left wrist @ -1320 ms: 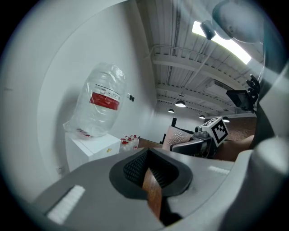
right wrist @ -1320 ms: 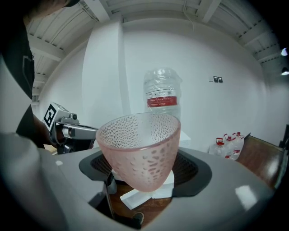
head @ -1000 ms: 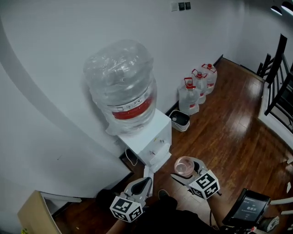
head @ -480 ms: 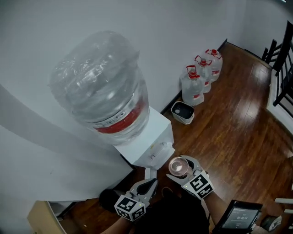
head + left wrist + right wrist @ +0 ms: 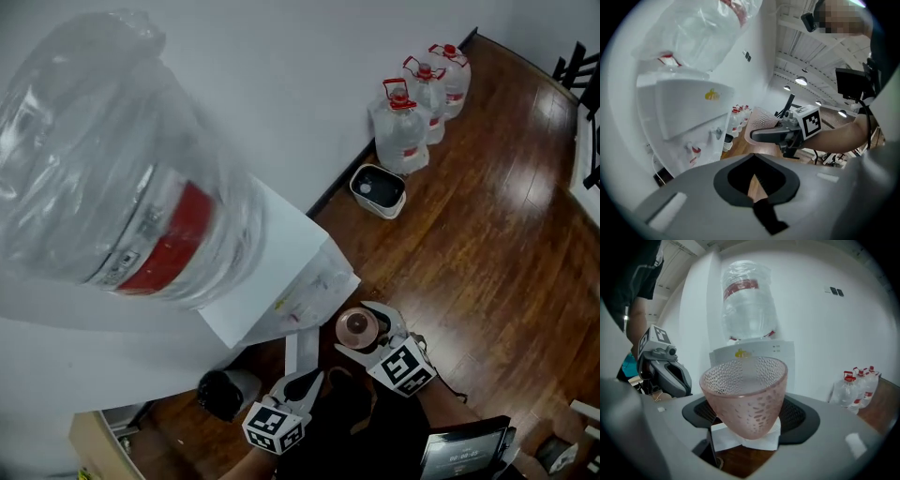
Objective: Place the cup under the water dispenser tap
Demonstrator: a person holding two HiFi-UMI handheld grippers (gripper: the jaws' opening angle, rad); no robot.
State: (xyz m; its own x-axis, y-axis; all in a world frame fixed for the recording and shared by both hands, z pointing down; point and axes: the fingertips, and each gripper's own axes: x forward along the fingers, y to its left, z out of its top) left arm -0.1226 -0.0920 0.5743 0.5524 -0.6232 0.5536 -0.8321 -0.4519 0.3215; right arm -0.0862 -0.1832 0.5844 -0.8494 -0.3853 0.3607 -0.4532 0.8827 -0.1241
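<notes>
A pink dimpled glass cup (image 5: 356,325) stands upright between the jaws of my right gripper (image 5: 362,332), which is shut on it. In the right gripper view the cup (image 5: 744,394) fills the middle, with the white water dispenser (image 5: 752,352) and its big clear bottle (image 5: 747,301) behind it. The dispenser (image 5: 281,281) is just left of the cup in the head view. Its two taps (image 5: 693,149) show on its front in the left gripper view. My left gripper (image 5: 302,382) hangs lower left of the cup, jaws together and holding nothing.
Several water jugs with red caps (image 5: 417,98) line the wall at the back, with a small white bin (image 5: 378,190) beside them. A dark round object (image 5: 223,392) and a cardboard box (image 5: 98,450) sit at the dispenser's foot. A screen (image 5: 464,455) is at lower right.
Both grippers have sunk and come closer to the dispenser's front, the cup still held in the right one. The bottle now looms much larger in the head view.
</notes>
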